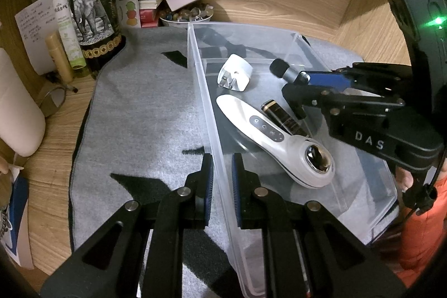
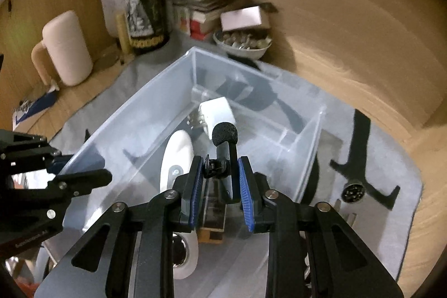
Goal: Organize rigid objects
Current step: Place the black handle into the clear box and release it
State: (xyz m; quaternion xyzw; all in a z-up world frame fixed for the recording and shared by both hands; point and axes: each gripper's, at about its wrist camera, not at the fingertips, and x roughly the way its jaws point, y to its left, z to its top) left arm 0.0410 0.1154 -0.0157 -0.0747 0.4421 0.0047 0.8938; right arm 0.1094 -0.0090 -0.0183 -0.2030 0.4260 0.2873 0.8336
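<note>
A clear plastic bin [image 1: 200, 69] stands on a grey mat [image 1: 139, 102]. My left gripper [image 1: 222, 161] is shut on the bin's left wall, one pad on each side of it. My right gripper [image 1: 300, 81] hovers over the bin, shut on a small microphone [image 1: 279, 67] with a black foam head. In the right wrist view the microphone [image 2: 225, 136] sticks out past the blue pads of that gripper [image 2: 220, 161]. Inside the bin lie a white plug adapter [image 1: 236, 71], a white handheld device [image 1: 273, 136] and a black-and-gold tube [image 1: 282, 116].
A dark wine bottle [image 1: 89, 4], a spray bottle [image 1: 65, 27], stacked papers and a bowl of beads [image 1: 185, 16] crowd the back left. A cream jug [image 2: 65, 46] stands at the left. A round black connector [image 2: 353, 193] lies on the mat right of the bin. An orange sleeve [image 1: 419, 214] shows at right.
</note>
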